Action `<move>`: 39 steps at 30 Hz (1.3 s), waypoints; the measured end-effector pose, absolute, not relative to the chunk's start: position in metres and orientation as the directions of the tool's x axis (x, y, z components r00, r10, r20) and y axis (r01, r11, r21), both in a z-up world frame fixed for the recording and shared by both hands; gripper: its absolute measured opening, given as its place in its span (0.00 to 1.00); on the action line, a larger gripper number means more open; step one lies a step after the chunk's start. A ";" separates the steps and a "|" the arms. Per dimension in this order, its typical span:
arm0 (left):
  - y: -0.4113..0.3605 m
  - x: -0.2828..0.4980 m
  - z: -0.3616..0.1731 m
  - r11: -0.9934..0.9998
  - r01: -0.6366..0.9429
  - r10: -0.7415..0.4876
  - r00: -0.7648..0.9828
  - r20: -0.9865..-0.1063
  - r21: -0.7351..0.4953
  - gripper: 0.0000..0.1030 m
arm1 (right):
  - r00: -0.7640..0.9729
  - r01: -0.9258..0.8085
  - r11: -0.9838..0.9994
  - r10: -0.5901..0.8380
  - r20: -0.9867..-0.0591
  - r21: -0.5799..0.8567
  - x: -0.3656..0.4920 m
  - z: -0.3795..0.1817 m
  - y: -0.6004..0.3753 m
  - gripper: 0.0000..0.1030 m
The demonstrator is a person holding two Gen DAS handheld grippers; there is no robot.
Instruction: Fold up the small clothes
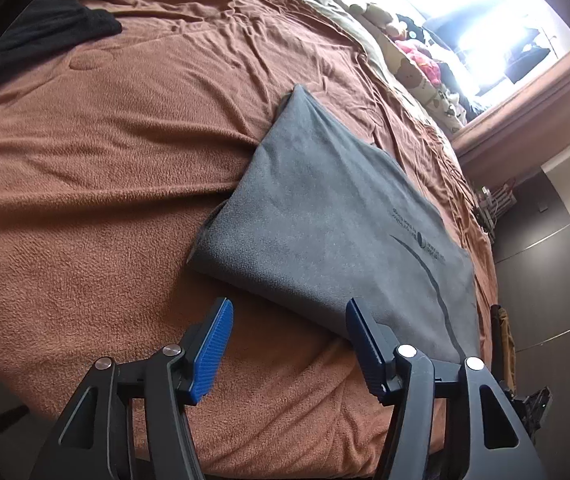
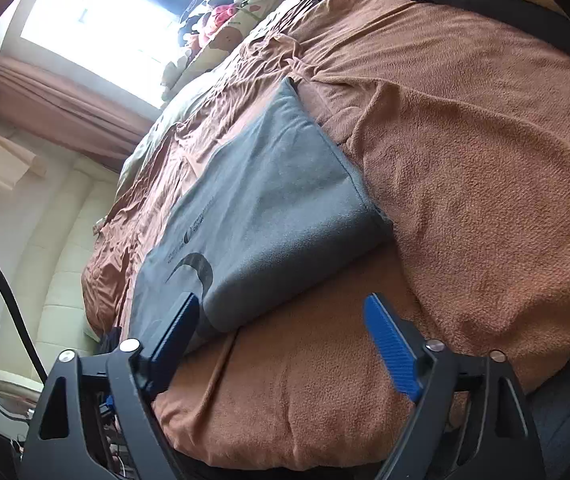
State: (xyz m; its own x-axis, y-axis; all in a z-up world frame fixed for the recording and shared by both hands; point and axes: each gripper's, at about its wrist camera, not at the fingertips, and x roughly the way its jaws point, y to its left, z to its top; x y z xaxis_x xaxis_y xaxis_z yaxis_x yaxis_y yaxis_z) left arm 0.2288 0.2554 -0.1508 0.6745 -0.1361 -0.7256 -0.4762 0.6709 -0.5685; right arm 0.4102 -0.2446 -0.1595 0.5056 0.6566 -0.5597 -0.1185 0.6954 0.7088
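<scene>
The folded grey cloth (image 1: 325, 216) lies flat on the brown blanket (image 1: 105, 184) of the bed, close to its near edge. The left gripper (image 1: 289, 320) hangs at the cloth's near edge, jaws apart, one pad over the fabric, nothing pinched. The right gripper (image 2: 281, 312) straddles the same edge likewise, jaws apart. A black garment (image 1: 49, 20) lies at the far corner.

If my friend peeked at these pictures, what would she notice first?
Probably the folded grey cloth with dark printing, lying in the middle of the big brown blanket on the bed. Next come the blue fingers of the left gripper and the right gripper, both open at the cloth's near edge. Far behind, a bright window glares beside a heap of soft toys.
</scene>
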 end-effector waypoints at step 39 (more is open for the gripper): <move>0.282 0.250 -0.171 0.580 -0.639 0.061 0.652 -0.756 -0.505 0.06 | 0.599 0.003 0.639 0.615 -0.513 0.769 0.432 -0.186 -0.235 0.03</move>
State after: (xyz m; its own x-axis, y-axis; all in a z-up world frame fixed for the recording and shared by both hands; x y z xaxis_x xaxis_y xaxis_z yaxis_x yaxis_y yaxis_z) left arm 0.2504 0.2823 -0.1714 0.6521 0.0607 -0.7557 -0.6391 0.5801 -0.5049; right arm 0.4315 -0.2354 -0.1856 0.5992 0.6149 -0.5127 0.0027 0.6388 0.7694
